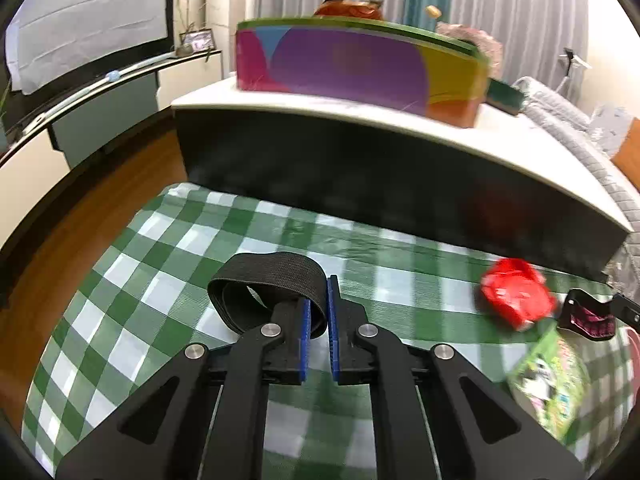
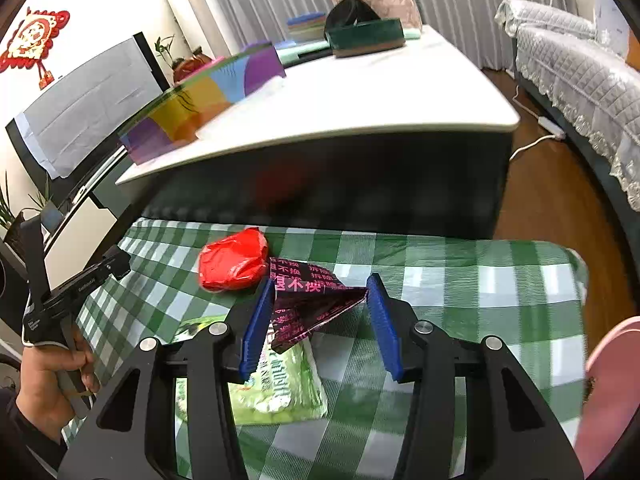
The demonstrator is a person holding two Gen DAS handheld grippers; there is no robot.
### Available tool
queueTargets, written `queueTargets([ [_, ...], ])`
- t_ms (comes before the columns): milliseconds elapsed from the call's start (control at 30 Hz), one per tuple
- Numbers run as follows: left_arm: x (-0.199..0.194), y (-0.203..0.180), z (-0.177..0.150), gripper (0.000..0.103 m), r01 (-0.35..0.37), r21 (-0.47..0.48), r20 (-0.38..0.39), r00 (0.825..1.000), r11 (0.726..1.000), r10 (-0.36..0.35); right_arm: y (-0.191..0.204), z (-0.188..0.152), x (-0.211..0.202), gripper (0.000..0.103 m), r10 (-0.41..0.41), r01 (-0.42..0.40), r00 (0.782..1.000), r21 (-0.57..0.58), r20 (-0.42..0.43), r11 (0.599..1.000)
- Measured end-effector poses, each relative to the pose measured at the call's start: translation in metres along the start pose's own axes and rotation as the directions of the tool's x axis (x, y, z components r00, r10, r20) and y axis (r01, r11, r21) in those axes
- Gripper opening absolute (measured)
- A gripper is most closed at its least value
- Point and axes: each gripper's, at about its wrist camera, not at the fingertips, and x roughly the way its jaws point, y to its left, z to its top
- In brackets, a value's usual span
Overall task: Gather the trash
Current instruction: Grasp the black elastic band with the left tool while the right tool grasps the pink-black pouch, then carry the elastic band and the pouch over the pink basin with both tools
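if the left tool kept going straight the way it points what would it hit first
Most likely the green checked cloth just past the black elastic band that the left tool is shut on, then the dark side of the white-topped table behind it. Depth is uncertain.

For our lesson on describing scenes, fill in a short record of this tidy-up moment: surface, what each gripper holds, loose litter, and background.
surface: green and white checked cloth
left gripper: jaws shut on a black elastic band
right gripper: jaws closed on a dark wrapper with pink print
loose litter: crumpled red wrapper; green packet beneath the right gripper
background: white-topped low table carrying a multicoloured box
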Motion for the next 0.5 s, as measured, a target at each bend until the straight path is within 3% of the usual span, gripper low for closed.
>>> queueTargets([
  [300,-0.048,-0.009,-0.006,0.007,0.159,-0.029,0.03,0.987,0.987,-0.158,0.02,-0.005,-0.051,0.048,-0.033,0.036,0.998,-0.069,0.044,0.997],
  [500,-0.081,-0.026,-0.016,0.007,0.194,0.017,0.05,0.98,0.981,-0.195,0.026,-0.018,-0.085,0.048,-0.078,0.084,0.995,-0.098,0.061,0.992],
])
